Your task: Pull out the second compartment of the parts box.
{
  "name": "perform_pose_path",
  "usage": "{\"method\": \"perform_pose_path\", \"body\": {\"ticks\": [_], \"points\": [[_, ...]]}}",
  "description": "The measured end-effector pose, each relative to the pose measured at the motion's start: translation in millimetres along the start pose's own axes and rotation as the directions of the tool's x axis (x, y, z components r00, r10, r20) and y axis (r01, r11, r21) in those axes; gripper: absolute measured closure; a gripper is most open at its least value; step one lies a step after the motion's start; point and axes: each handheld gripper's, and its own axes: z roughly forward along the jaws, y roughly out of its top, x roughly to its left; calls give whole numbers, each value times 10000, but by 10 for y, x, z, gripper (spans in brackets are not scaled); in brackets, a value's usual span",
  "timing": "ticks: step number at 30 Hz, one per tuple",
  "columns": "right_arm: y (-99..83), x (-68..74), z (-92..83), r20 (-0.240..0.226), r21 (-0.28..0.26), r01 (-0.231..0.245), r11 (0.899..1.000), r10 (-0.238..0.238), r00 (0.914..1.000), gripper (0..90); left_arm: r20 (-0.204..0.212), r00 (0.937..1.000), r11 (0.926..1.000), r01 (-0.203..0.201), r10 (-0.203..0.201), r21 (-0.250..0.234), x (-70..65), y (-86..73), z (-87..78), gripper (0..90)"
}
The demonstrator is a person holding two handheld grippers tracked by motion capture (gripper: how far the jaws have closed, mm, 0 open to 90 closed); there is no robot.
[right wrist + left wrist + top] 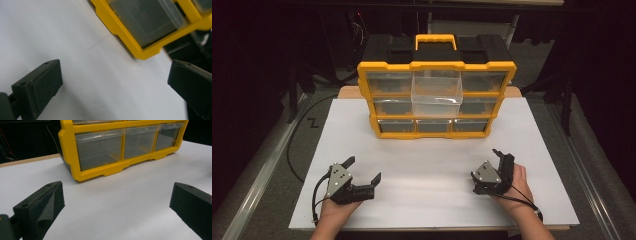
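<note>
Here's the setup: a yellow drawer organizer (436, 100) stands upright toward the far side of the white desk (432, 175), carry handle (436, 41) on top, three rows of clear drawers facing the person. One of them, the clear middle drawer (436, 90), juts forward from the frame, well out past its neighbours, and it looks empty. Every other drawer sits flush.

Nothing is being handled yet. Whether that drawer gets pushed home or drawn fully out, by my reading the whole job lies ahead, and the first thing left is the reach across bare desk to the cabinet.

The left tool (362, 176) rests low at the near left, the hand under it, jaws spread wide and empty, aimed forward and a bit to the right. From the left gripper view its two black pads frame the bottom row of drawers (125, 143), with open white surface between.

The right tool (502, 156) sits at the near right, well apart from the organizer, rolled on its side with the jaws stacked and pointing away. It too is released, gripping nothing; the right gripper view tilts the organizer's lower corner (145, 53) across the frame.
</note>
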Motion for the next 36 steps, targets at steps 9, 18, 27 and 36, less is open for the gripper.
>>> {"method": "perform_pose_path", "body": {"ticks": [9,18,27,36], "points": [[-114,-168,-80,-1225,-714,-2958,9526,2859,9504,11,-13,10000,10000,29,-29,0,7,0,-3,4],[-279,-360,-213,-2162,-1748,-5600,8098,5233,8243,17,-53,9999,9999,108,-108,-6,16,-2,-9,3],[-445,-393,-261,-3450,-1881,-7267,6607,6484,6787,22,-60,9997,9997,251,-251,7,32,-7,-4,3],[-335,-302,-257,-3524,-2430,-6478,7220,5564,7524,13,51,9997,9996,257,-257,85,26,-11,9,3]]}}
